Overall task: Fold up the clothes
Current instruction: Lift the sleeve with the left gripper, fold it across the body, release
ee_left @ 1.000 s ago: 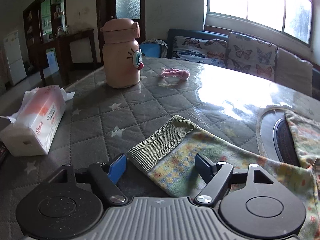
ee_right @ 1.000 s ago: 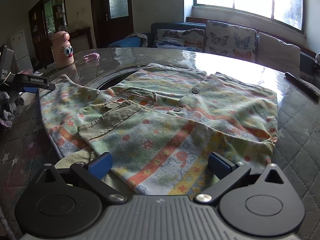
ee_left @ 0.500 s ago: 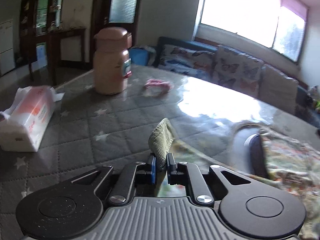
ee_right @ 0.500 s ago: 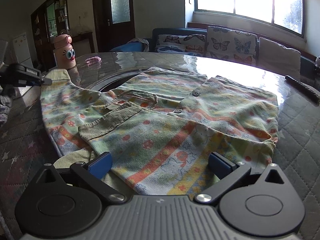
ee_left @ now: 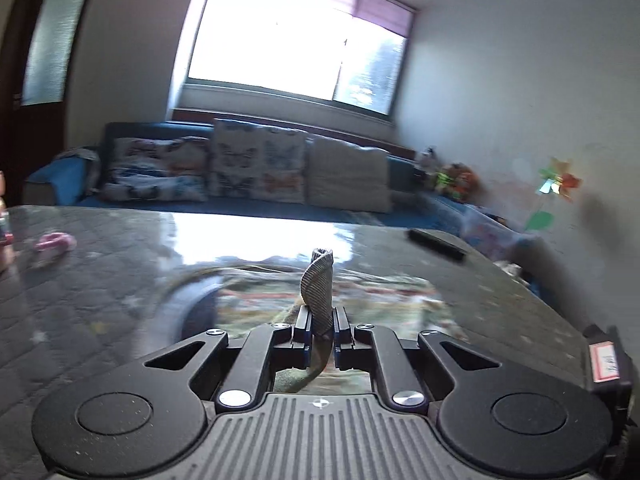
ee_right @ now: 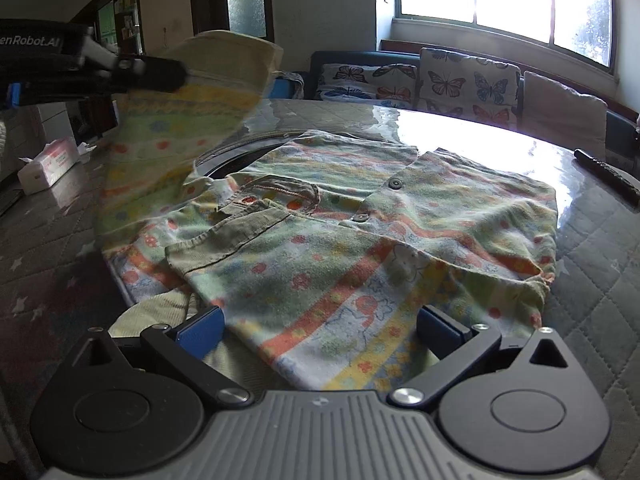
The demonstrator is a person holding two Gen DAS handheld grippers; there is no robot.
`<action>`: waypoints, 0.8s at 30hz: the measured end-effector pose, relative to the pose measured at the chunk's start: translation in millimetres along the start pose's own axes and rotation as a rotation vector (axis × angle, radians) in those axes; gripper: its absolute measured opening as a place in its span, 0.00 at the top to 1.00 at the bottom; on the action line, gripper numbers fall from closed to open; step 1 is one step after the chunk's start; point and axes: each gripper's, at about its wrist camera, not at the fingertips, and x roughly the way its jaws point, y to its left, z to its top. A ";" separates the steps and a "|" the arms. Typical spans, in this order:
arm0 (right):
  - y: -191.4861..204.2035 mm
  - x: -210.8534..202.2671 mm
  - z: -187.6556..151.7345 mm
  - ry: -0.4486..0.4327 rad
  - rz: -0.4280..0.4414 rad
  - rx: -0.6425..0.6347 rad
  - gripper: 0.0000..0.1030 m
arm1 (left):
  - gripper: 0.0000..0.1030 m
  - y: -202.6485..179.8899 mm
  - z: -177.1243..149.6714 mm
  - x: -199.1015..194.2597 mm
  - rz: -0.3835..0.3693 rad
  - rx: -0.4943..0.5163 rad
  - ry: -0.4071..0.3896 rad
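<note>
At far left in the right wrist view, a tissue box point(ee_right: 48, 164) sat on the quilted table point(ee_right: 600, 280). The left gripper point(ee_right: 176, 74), its lettering cut off to "enRobot.AI", pinched the ribbed cuff point(ee_left: 318, 288) of the sleeve point(ee_right: 176, 128) and held it raised above the table's left side. The patterned children's shirt point(ee_right: 360, 248) lay flat mid-table, its near hem between the spread fingers of the right gripper point(ee_right: 320, 330), which gripped nothing. The left wrist view was motion-blurred. A dark remote point(ee_right: 608, 176) lay far right, partly cropped.
</note>
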 end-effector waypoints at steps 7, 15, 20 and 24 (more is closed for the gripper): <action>-22.5 -34.4 -7.2 -0.028 -0.073 0.037 0.00 | 0.89 -39.2 -11.7 30.7 -0.141 0.049 0.076; -54.4 -60.2 -10.6 -0.071 -0.215 0.121 0.00 | 0.84 -59.6 -39.4 44.2 -0.216 0.103 0.158; -61.0 -68.2 -1.9 -0.114 -0.244 0.153 0.00 | 0.54 -63.2 -47.1 37.6 -0.240 0.155 0.165; -58.3 -63.5 6.5 -0.132 -0.234 0.163 0.00 | 0.42 -48.3 -44.4 35.3 -0.165 0.169 0.154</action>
